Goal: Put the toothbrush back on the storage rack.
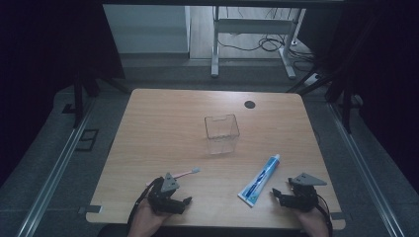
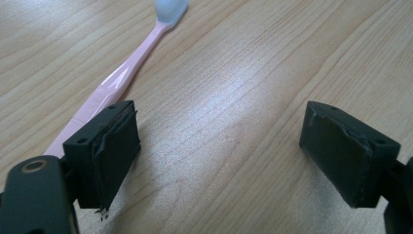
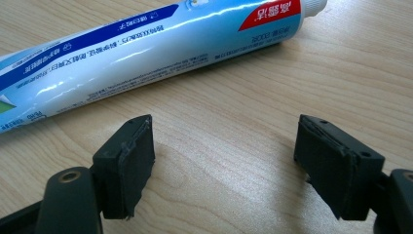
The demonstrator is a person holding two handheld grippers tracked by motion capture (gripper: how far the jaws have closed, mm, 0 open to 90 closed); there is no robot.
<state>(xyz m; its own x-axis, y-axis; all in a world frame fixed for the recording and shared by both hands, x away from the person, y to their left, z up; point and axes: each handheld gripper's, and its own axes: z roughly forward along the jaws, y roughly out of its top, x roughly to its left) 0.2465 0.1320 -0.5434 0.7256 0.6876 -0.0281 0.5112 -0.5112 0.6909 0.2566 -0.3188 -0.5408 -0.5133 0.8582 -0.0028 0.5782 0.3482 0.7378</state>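
- Pink toothbrush (image 1: 179, 174) lying flat on the wooden table (image 1: 163, 123), at about 7 o'clock from the table's middle; long axis slanted, bristle head toward 2 o'clock, handle end toward 8 o'clock and hidden under the left gripper (image 1: 187, 201).
- In the left gripper view, same toothbrush (image 2: 127, 64) running from the pale blue head at 12 o'clock down toward 7 o'clock, passing behind the left-hand pad (image 2: 114, 153); not between the jaws.
- Left gripper jaws standing wide apart, bare wood between them, nothing clamped.
- Toothpaste tube (image 1: 259, 179) flat on the table at about 5 o'clock from the middle; long axis also slanted, white cap toward 1 o'clock, flat crimped end toward 7 o'clock.
- In the right gripper view, tube (image 3: 146, 48) crossing the upper part of the view, cap end at 1 o'clock, lying just beyond the jaw tips and apart from them.
- Right gripper (image 1: 274, 194) at 3 o'clock of the tube's crimped end, near it; jaws spread apart, bare wood between them.
- Clear box (image 1: 222, 133), open at the top, upright near the table's middle, well apart from both toothbrush and tube.
- Small dark round cap (image 1: 250, 104) in the tabletop at 1 o'clock from the box, near the far edge.
- Both grippers close to the near table edge; toothbrush and tube each well inside the side edges.
- Broad stretches of bare wood at 9 o'clock and 3 o'clock of the box, and between toothbrush and tube.
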